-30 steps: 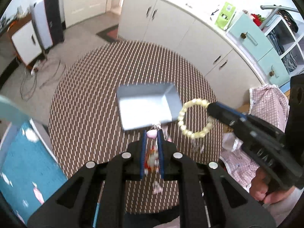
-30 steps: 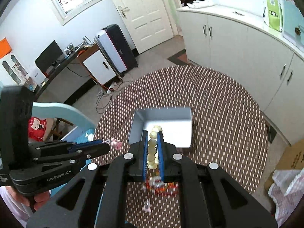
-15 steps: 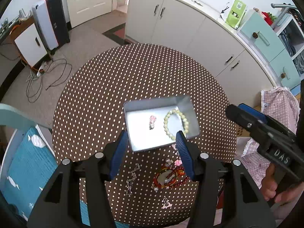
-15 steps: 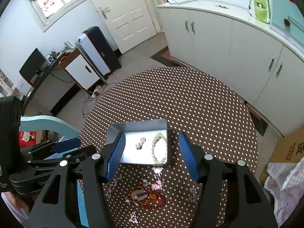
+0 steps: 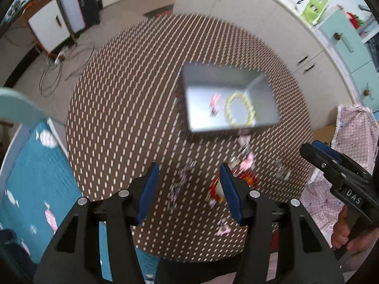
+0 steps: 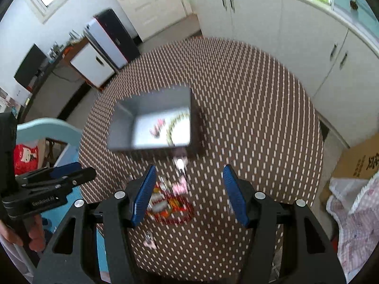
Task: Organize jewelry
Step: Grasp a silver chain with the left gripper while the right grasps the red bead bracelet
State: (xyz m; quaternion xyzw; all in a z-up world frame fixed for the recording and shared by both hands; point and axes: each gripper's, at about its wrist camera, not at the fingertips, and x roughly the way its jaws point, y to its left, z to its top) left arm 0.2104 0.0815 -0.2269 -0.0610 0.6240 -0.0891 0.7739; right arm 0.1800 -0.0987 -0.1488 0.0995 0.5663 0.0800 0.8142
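A grey metal tray (image 5: 203, 75) (image 6: 120, 125) stands on the round dotted table. In it lie a pale bead bracelet (image 5: 239, 111) (image 6: 176, 123) and a small pink charm (image 5: 215, 103) (image 6: 156, 127). Loose jewelry lies on the table in front of the tray: a red bangle cluster (image 5: 246, 178) (image 6: 173, 209), pink pieces (image 5: 247, 159) (image 6: 181, 159) and a small chain (image 5: 176, 187). My left gripper (image 5: 189, 191) is open and empty above the chain. My right gripper (image 6: 188, 194) is open and empty above the red bangles. Both views are blurred.
The brown dotted table (image 5: 123, 108) (image 6: 260, 123) is ringed by white cabinets (image 6: 272, 16). A chair with a teal cushion (image 5: 35, 177) stands at the near left. A pink checked cloth (image 5: 355, 142) and a cardboard box (image 6: 355, 161) lie to the right.
One second ago both grippers were shut on the charm and the bracelet over the tray. They opened, dropped both pieces into it, and now have moved lower toward the loose jewelry.
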